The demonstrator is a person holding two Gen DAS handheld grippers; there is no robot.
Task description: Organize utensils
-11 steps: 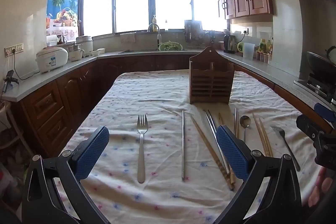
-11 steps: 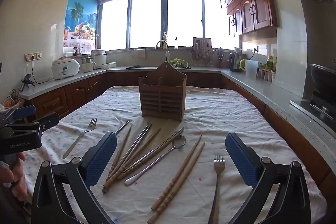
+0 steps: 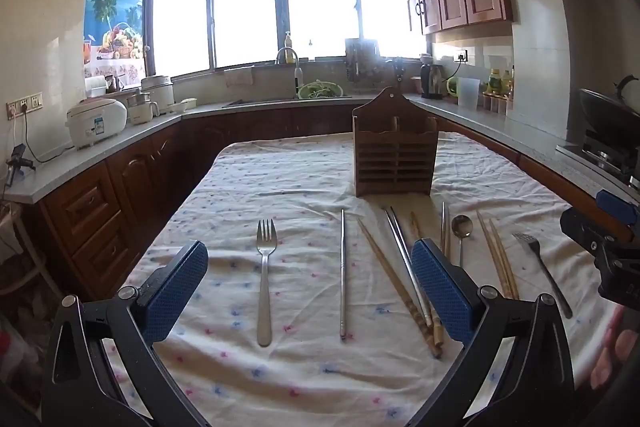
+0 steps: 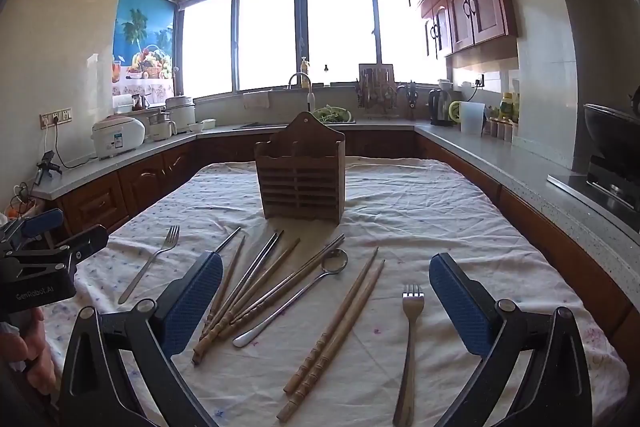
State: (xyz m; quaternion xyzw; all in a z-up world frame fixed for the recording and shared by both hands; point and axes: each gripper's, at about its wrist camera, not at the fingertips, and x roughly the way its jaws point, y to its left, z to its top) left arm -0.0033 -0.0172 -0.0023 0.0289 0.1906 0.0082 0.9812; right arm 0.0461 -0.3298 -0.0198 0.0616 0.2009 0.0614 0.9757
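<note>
A wooden utensil holder (image 3: 394, 159) (image 4: 301, 183) stands upright on the cloth-covered table (image 3: 280, 171). In front of it lie a fork (image 3: 265, 275), a metal chopstick (image 3: 343, 271), wooden chopsticks (image 3: 394, 279), a spoon (image 3: 461, 233) and a second fork (image 3: 540, 267). My left gripper (image 3: 310, 287) is open and empty above the fork and the metal chopstick. My right gripper (image 4: 326, 299) is open and empty over the spoon (image 4: 296, 297), a wooden chopstick pair (image 4: 340, 327) and the second fork (image 4: 409, 339).
Brown cabinets and grey counters surround the table on three sides. A rice cooker (image 3: 96, 121) sits on the left counter, a sink (image 3: 320, 91) at the back, a wok and stove (image 3: 612, 131) on the right.
Both grippers have shifted very slightly; the utensils and holder lie as before.
</note>
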